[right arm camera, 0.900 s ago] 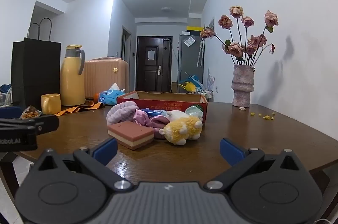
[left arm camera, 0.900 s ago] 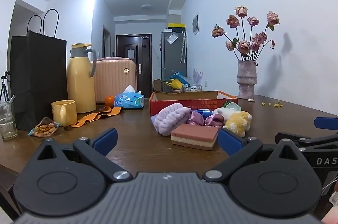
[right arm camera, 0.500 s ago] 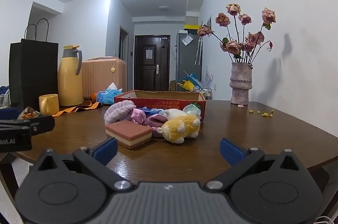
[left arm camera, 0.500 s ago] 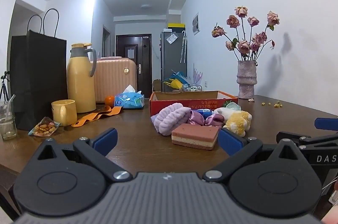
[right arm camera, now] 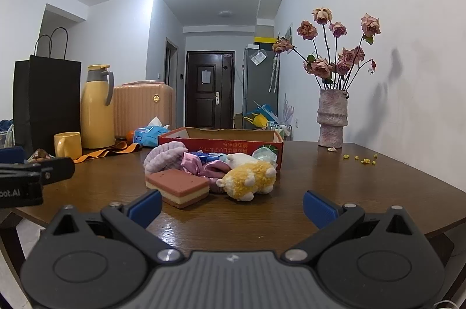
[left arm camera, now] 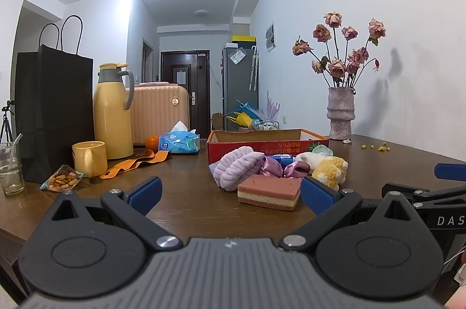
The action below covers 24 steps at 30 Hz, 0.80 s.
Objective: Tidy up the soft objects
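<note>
1. Left gripper point(left arm camera: 230, 192) with blue pads: jaws spread wide, holding nothing; right gripper point(right arm camera: 231, 202): likewise.
2. Layered pink-and-cream sponge block point(right arm camera: 177, 188), yellow plush animal point(right arm camera: 250, 179), lilac fluffy headband point(right arm camera: 164, 156) and pink satin scrunchies point(right arm camera: 204, 166) lie heaped on the brown wooden table point(right arm camera: 335, 192), just before the red cardboard tray point(right arm camera: 221, 144).

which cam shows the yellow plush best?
Right wrist. The yellow plush lies near the middle of that view, whole body and feet in sight, nothing in front of it. In the left wrist view the plush sits further off to the right, its lower edge cut by that gripper's right fingertip.
</note>
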{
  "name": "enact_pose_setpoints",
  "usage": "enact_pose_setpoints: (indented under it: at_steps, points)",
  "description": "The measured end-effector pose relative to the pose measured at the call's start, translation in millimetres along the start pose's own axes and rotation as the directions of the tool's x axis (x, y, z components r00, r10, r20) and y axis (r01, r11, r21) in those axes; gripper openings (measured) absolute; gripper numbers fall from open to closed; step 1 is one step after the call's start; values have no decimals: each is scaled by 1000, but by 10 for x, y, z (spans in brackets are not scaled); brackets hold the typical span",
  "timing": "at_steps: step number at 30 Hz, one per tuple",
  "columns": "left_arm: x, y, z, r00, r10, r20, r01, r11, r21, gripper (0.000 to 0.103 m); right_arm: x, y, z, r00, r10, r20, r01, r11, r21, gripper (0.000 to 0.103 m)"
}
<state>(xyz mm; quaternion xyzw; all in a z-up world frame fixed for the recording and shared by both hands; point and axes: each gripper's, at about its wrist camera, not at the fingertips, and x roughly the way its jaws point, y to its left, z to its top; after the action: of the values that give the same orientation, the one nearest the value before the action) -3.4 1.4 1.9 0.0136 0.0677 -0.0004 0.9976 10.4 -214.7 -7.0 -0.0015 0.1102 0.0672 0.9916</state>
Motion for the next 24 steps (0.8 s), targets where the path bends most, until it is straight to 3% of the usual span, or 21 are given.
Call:
enact_pose_setpoints:
  at_steps: [24]
  points:
    - [-6,-22,-19,1000,-4,14,4,1000,17,103,8,-4,12,1000,3,5,-3,1000,2,103]
